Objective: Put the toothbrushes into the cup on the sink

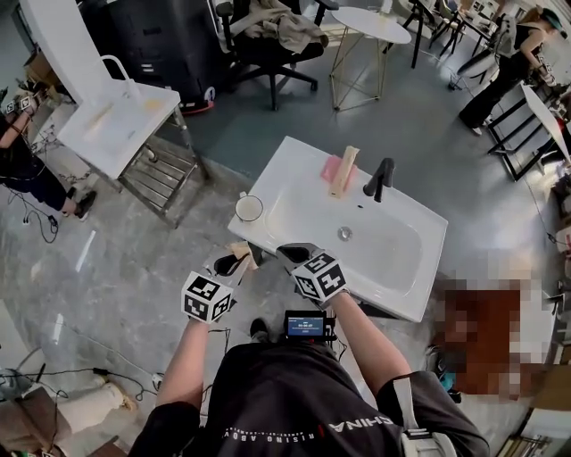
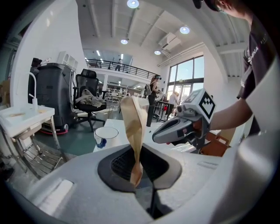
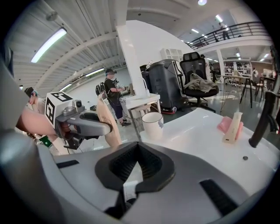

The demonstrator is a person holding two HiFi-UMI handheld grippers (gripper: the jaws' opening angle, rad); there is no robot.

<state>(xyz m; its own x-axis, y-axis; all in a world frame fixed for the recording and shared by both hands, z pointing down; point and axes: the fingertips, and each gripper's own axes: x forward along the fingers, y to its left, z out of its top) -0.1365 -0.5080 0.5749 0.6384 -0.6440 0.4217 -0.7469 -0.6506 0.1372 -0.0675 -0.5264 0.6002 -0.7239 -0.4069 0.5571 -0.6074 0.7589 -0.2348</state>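
Note:
A white cup (image 1: 249, 208) stands on the left corner of the white sink (image 1: 410, 294). My left gripper (image 1: 234, 264) hovers off the sink's near left edge, shut on a tan paper toothbrush pack (image 2: 133, 131) that stands upright between its pads. My right gripper (image 1: 294, 257) sits close beside it on the right, its jaws together. A small white bit shows low between them; I cannot tell what it is. Further toothbrush packs, one tan and one pink (image 1: 342, 170), lie by the black faucet (image 1: 379, 177). The cup (image 3: 152, 124) also appears beyond the right gripper (image 3: 139, 162).
A second white sink unit (image 1: 116, 125) with a metal rack (image 1: 161, 174) stands to the left. An office chair (image 1: 268, 45) and a round table (image 1: 370, 22) are behind. One person (image 1: 500, 71) stands at the far right, another (image 1: 27, 170) at the left. Cables lie on the floor.

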